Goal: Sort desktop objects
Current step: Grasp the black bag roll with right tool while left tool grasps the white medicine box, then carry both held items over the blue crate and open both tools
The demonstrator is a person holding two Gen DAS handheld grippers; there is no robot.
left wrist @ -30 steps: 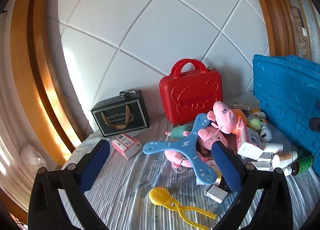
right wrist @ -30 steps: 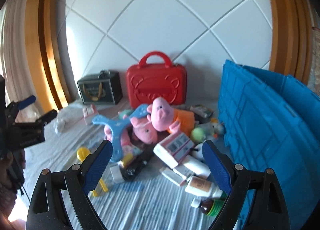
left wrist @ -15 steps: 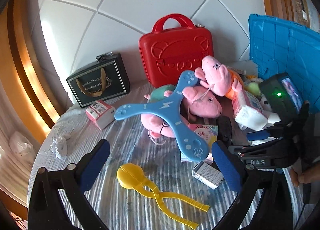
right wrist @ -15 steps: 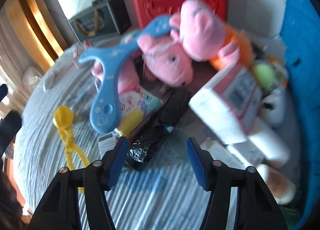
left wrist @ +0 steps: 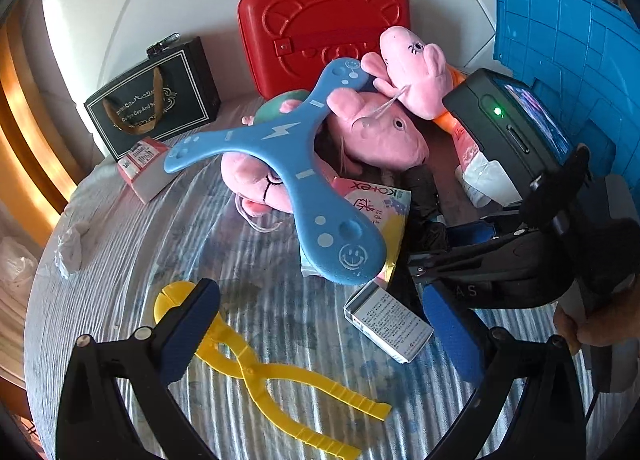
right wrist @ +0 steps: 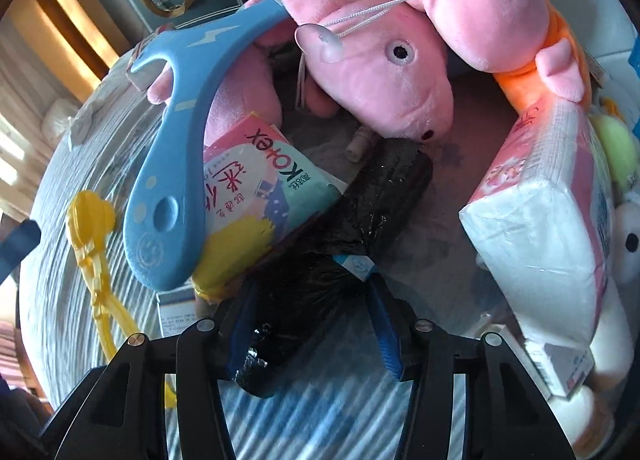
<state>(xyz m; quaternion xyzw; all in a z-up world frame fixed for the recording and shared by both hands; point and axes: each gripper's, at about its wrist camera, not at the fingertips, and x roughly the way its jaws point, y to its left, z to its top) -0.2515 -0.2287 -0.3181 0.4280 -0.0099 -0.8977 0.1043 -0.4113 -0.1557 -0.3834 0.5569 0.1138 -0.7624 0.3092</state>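
Note:
My right gripper point(right wrist: 312, 324) has its blue pads on either side of a black roll of plastic bags point(right wrist: 344, 236) that lies among the clutter on the striped cloth; the jaws are closed against it. The right gripper also shows in the left wrist view point(left wrist: 460, 260), low over the pile. My left gripper point(left wrist: 320, 336) is open and empty, hovering over a yellow plastic clamp toy point(left wrist: 256, 372) and a small white box point(left wrist: 388, 320). A blue boomerang point(left wrist: 280, 164) rests on pink pig plush toys point(left wrist: 376, 132) and a Kotex pack point(right wrist: 260, 196).
A red case point(left wrist: 324, 24) and a black gift bag point(left wrist: 156, 108) stand at the back wall. A blue crate point(left wrist: 568, 52) stands at the right. A pink-white tissue pack point(right wrist: 544, 220), bottles and small boxes lie at the right. A crumpled tissue point(left wrist: 72, 248) lies at the left.
My right gripper has dropped into the pile and narrowed its jaws onto the black roll. My left gripper has moved down and closer to the table, staying open.

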